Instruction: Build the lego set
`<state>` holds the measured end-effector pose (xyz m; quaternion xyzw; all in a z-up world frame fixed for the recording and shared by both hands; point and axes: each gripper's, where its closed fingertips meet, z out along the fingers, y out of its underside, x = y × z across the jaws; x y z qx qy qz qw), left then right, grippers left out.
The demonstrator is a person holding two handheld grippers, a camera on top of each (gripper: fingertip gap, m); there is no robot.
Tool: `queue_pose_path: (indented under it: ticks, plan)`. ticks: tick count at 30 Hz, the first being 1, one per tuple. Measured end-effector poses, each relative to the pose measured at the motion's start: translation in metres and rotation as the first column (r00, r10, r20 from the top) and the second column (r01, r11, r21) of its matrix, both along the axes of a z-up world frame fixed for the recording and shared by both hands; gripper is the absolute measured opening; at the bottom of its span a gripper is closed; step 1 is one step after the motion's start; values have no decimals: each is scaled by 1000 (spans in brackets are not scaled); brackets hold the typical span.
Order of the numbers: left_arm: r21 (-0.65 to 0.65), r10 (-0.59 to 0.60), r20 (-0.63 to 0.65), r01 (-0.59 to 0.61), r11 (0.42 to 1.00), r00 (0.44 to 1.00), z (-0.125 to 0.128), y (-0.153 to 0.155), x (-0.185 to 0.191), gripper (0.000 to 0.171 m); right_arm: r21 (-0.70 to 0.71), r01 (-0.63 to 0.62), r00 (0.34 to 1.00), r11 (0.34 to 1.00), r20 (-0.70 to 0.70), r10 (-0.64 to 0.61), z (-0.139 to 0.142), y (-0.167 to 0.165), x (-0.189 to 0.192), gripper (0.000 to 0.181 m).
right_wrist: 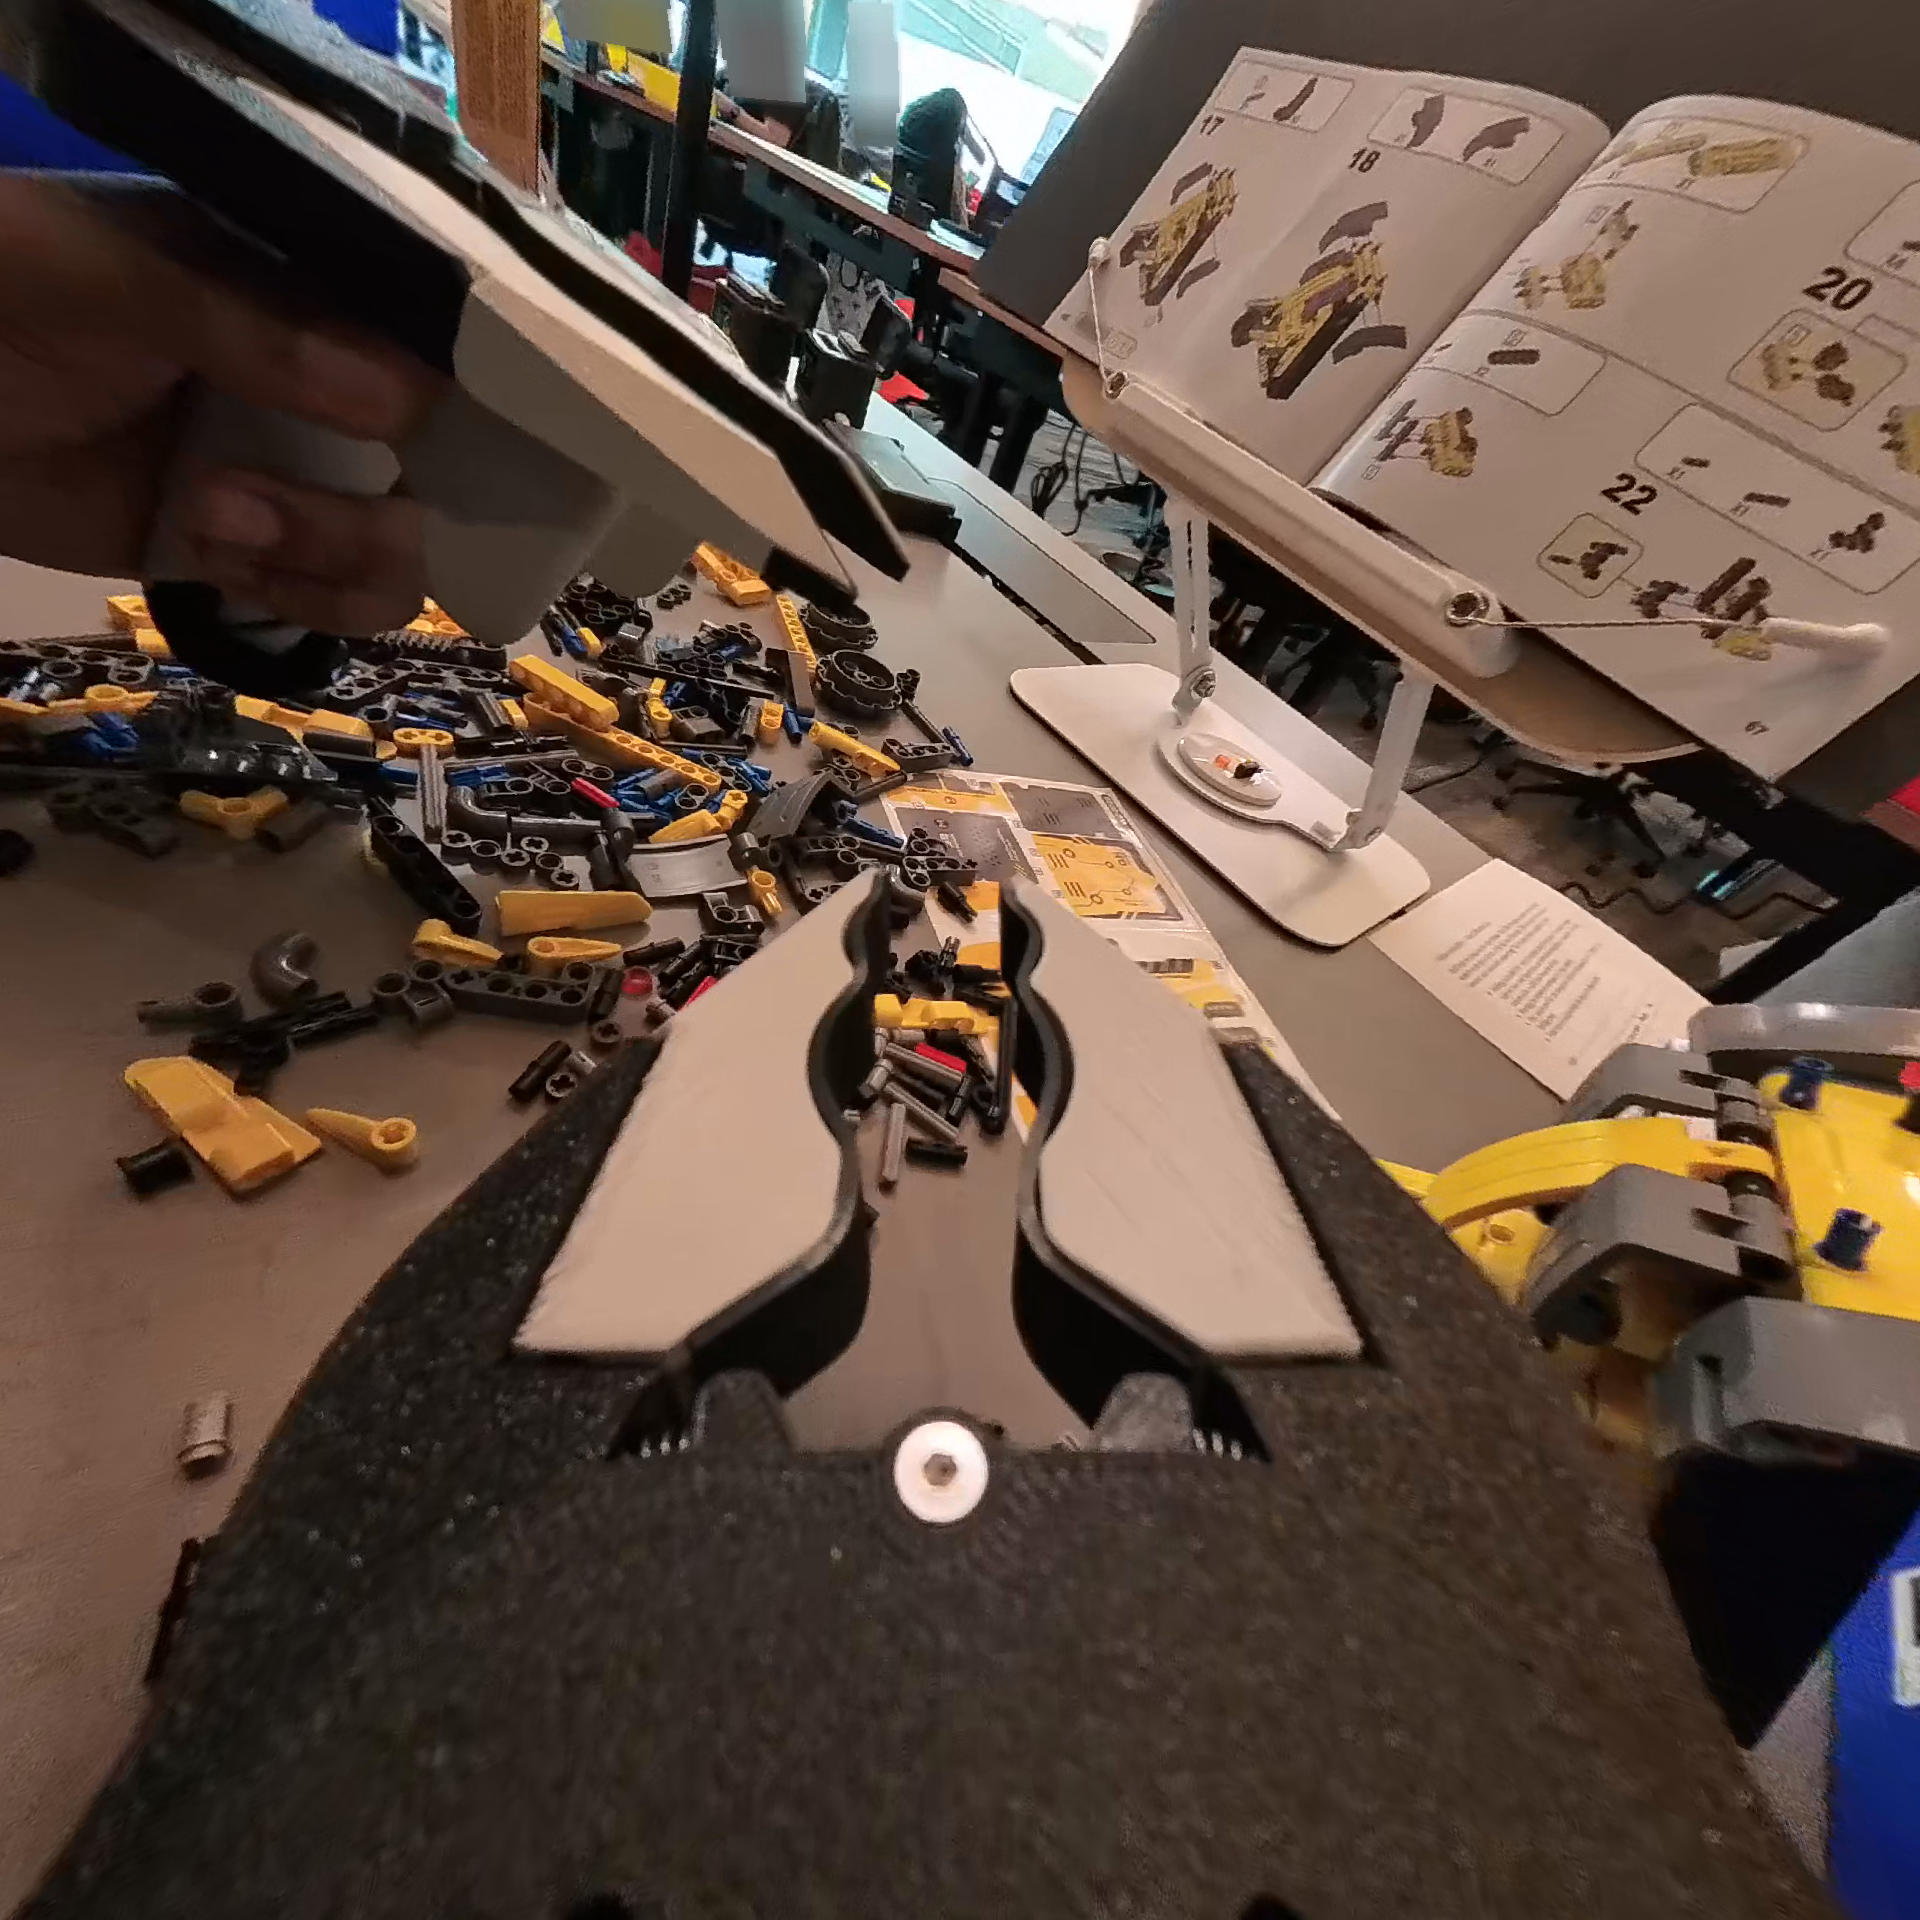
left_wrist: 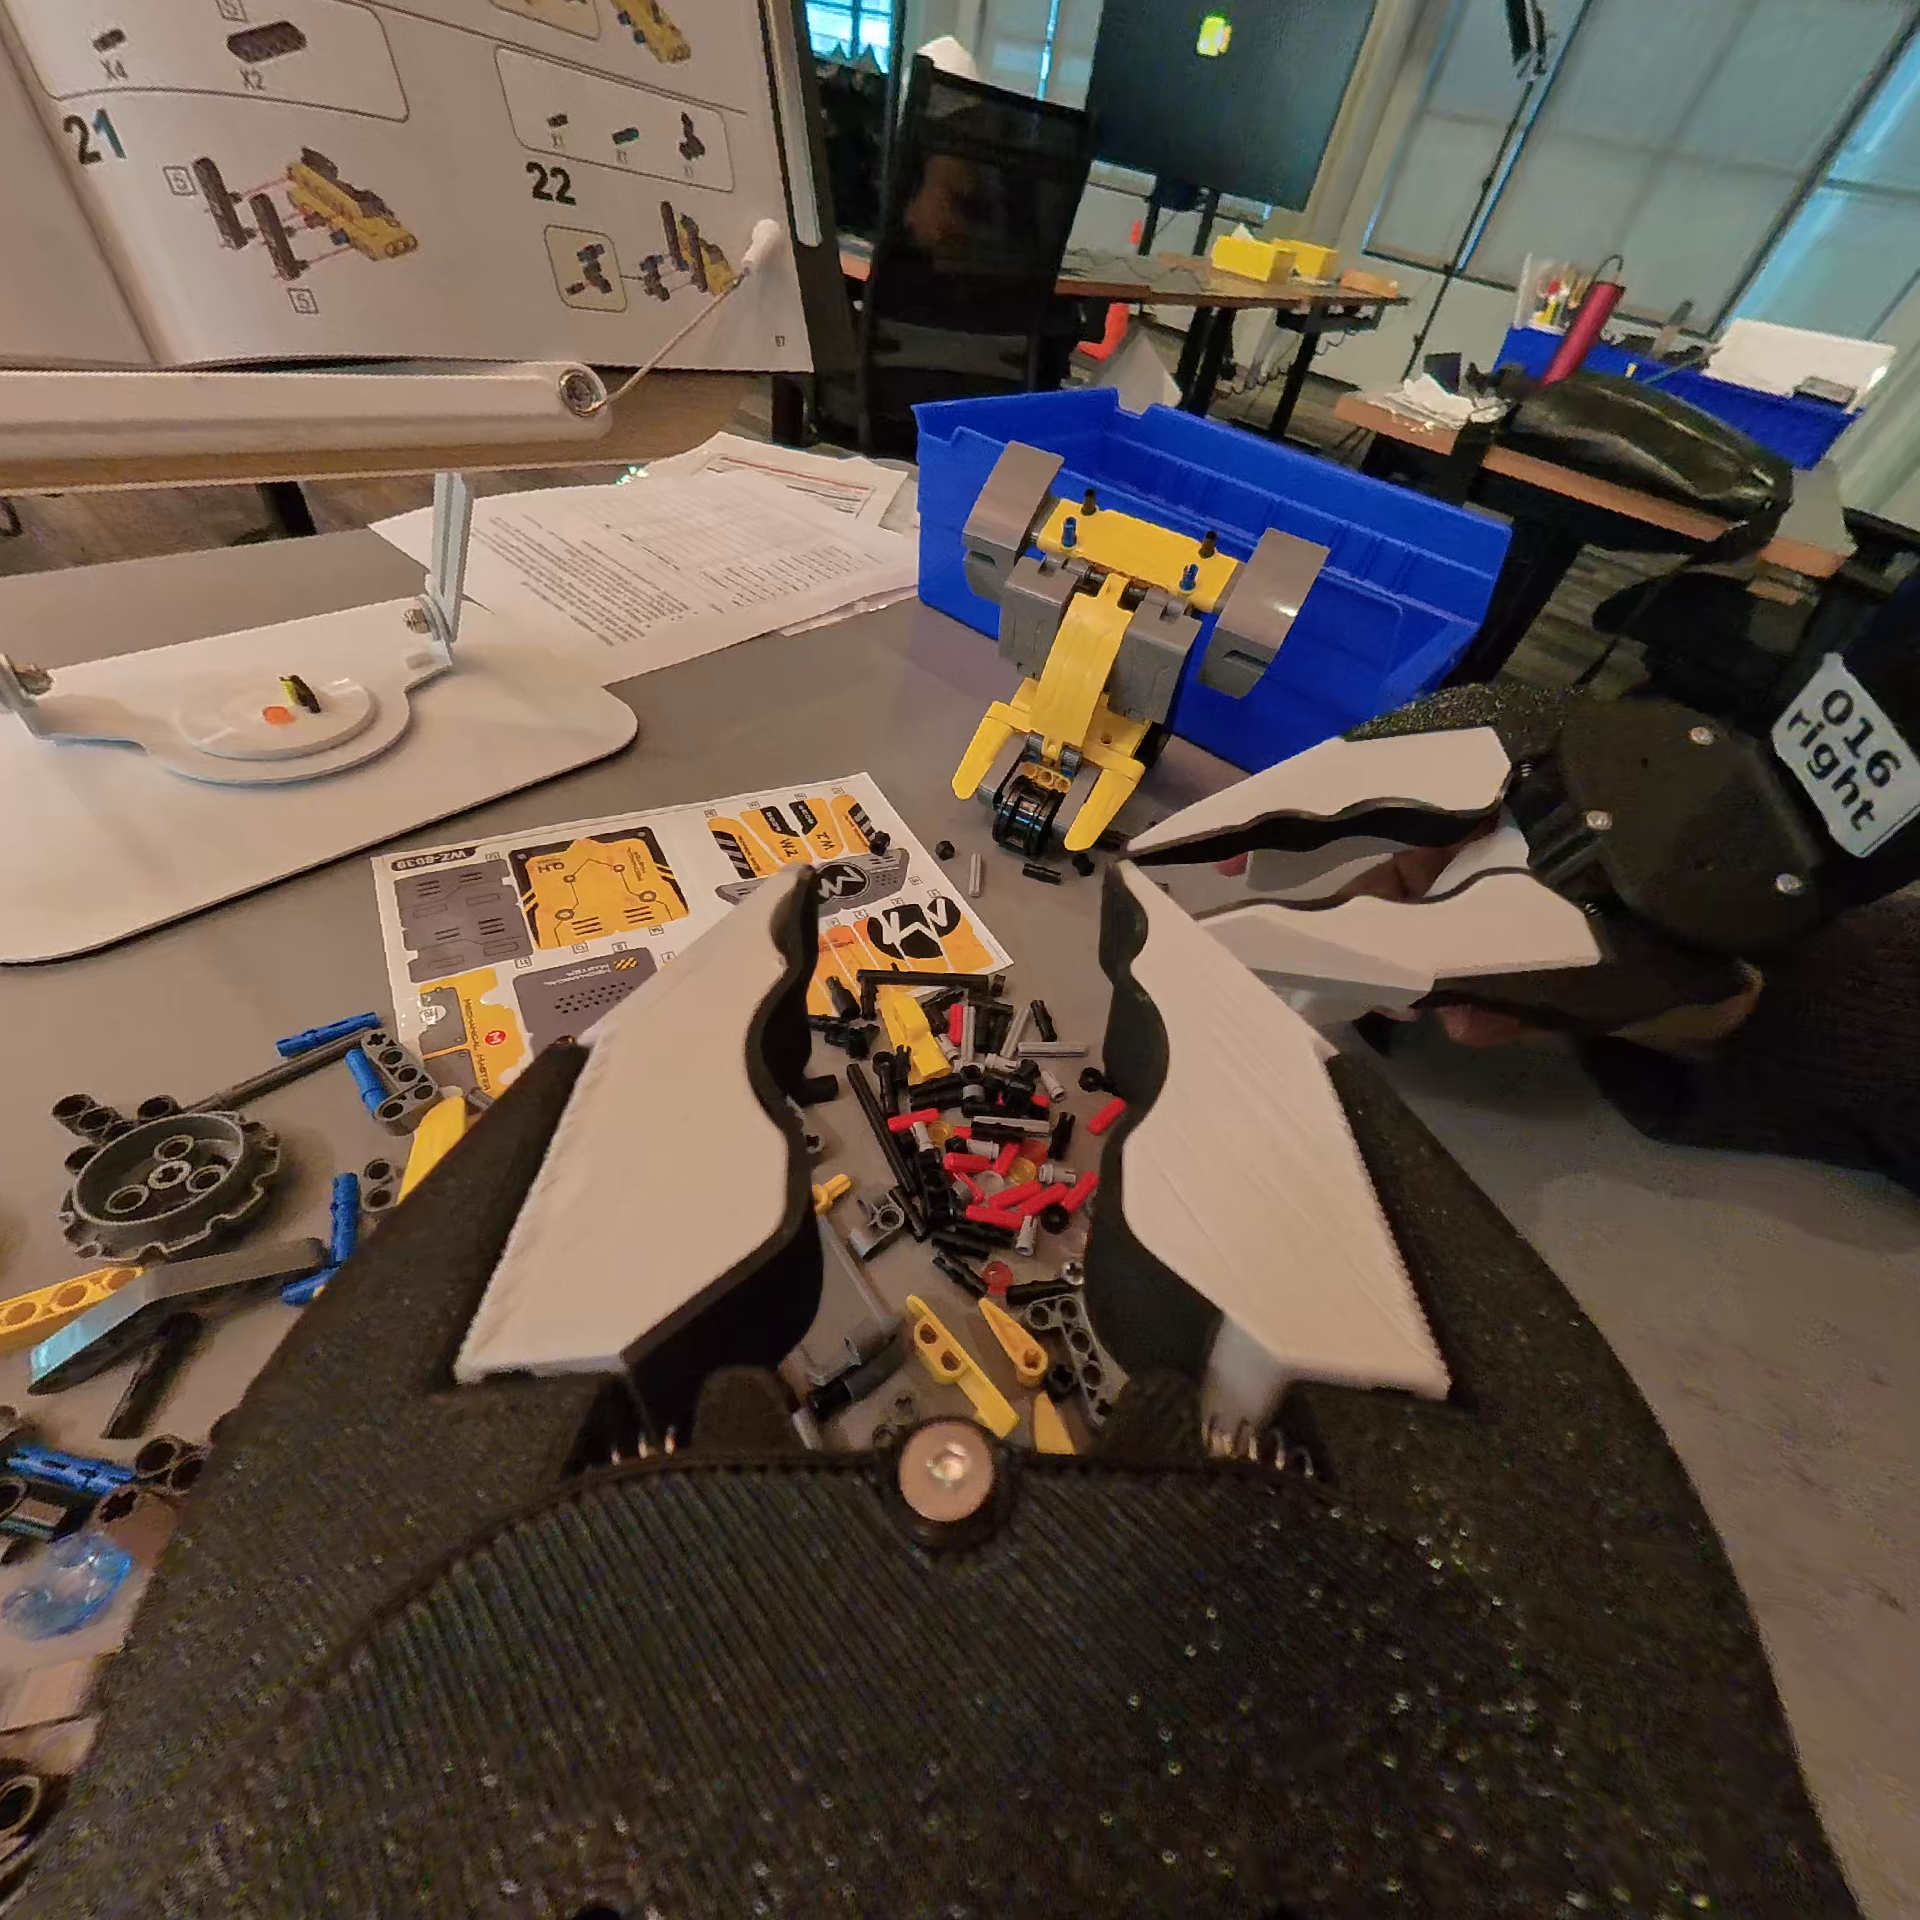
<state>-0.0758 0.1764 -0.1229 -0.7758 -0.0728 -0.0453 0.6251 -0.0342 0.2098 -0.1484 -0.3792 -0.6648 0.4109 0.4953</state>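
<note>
The left hand-held gripper (left_wrist: 956, 894) hangs over a heap of small pins (left_wrist: 987, 1132) — black, red and grey — on the grey table (left_wrist: 1558, 1299), its fingers spread wide with nothing between them. The right hand-held gripper (right_wrist: 943, 902) is also empty, its tips parted by a narrow gap above the far edge of the same heap (right_wrist: 925, 1081); seen from the left wrist view it reaches in from the right side with tips close together (left_wrist: 1132, 847).

The half-built yellow and grey model (left_wrist: 1091, 665) stands on the table just beyond the left gripper's tips, leaning against a blue bin (left_wrist: 1351, 540). Its long axis runs away from that gripper, with the narrow yellow end and a black wheel pointing back toward it. In the right wrist view the model (right_wrist: 1662, 1195) sits close at the right and is cut off by the frame edge.

A sticker sheet (left_wrist: 582, 914) lies partly under the pins. Larger loose parts (right_wrist: 582, 769) spread to the left of both grippers — beams, a grey gear wheel (left_wrist: 171, 1179), blue pins. An open instruction booklet (right_wrist: 1507, 343) rests on a white stand (right_wrist: 1226, 769) ahead, with printed papers (left_wrist: 675, 561) beside it. Behind are office desks, a dark monitor and large windows; the far background is blurred.
</note>
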Motion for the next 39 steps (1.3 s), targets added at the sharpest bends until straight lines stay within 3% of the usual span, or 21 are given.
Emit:
queue_pose_path:
  ticks: [12,17,31,35,37,39]
  plan:
    - [-10,10,-12,-10,1000,1000,-4,1,-2,53,-90,-3,1000,996,-1,3,5,7,0,14]
    - [-15,9,-10,-9,1000,1000,-7,2,-2,53,-156,1,1000,988,15,1,5,13,-1,23]
    - [-15,8,-6,-8,1000,1000,-8,2,-4,53,-319,19,999,948,34,-9,9,30,-4,26]
    - [-10,15,-8,-15,1000,1000,-6,1,-6,52,-451,-7,999,892,41,29,12,35,-3,28]
    - [-8,11,-1,-11,1000,1000,-6,1,-6,52,-564,-49,994,824,49,93,12,32,-3,33]
    - [-10,12,-5,-12,1000,1000,-6,1,-6,52,-681,-29,989,731,84,118,7,35,-4,25]
